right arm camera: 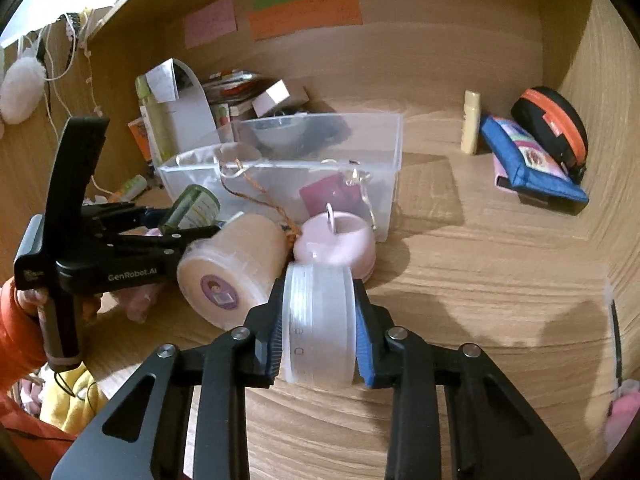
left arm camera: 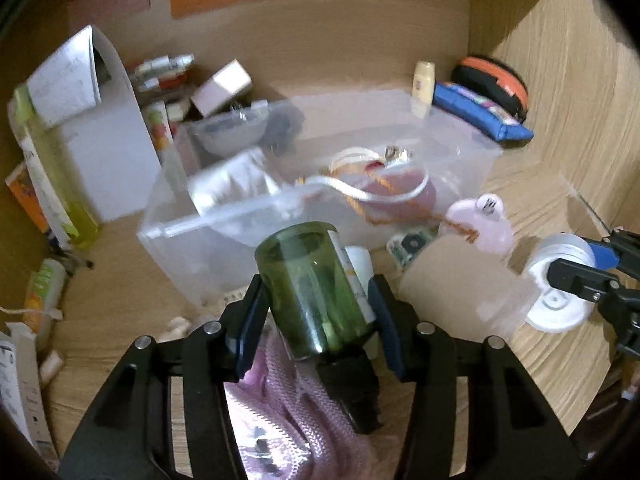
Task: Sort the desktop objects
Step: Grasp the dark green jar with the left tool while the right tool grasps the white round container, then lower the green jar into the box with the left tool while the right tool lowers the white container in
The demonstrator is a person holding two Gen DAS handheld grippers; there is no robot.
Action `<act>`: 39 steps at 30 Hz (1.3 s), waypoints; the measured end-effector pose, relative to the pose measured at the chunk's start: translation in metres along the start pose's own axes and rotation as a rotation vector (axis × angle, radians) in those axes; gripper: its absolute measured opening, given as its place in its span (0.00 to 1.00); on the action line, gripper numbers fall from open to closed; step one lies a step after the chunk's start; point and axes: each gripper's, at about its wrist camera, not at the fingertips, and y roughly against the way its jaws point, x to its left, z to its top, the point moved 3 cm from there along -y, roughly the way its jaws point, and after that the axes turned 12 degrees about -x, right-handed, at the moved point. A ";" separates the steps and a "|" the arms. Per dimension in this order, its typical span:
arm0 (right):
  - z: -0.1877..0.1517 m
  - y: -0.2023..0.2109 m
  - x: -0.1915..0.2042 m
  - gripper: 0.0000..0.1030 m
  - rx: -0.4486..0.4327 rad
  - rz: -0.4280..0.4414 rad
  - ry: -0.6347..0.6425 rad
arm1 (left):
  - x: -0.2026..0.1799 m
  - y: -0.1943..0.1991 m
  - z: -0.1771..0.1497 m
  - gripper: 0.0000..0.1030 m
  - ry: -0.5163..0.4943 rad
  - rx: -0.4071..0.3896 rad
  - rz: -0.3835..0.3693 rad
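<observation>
Left claw (left arm camera: 316, 304): clamped on the green bottle (left arm camera: 312, 284), base pointing at the bin, probably going in there.
Right claw (right arm camera: 318, 332): squeezed on a white lid (right arm camera: 318, 320) just above the table (right arm camera: 480, 300).
Clear bin (right arm camera: 394, 152): right behind, half filled.
Pink tub (right arm camera: 340, 240): touching the bin, maybe next?

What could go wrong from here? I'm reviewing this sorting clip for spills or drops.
The green bottle sits tilted in the left hand-held gripper, so it might slip. The right hand-held gripper pinches a white round container close to the pink jar and beige tub, which it could knock.
</observation>
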 end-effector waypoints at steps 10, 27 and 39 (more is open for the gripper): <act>0.024 0.008 -0.007 0.26 -0.052 -0.013 -0.006 | 0.023 0.022 0.025 0.46 0.023 -0.077 0.035; 0.093 -0.006 -0.009 0.26 -0.152 -0.008 0.014 | 0.057 0.034 0.062 0.42 0.087 -0.157 0.034; 0.122 -0.053 -0.009 0.26 -0.133 0.018 0.010 | 0.088 0.017 0.100 0.42 0.082 -0.213 0.097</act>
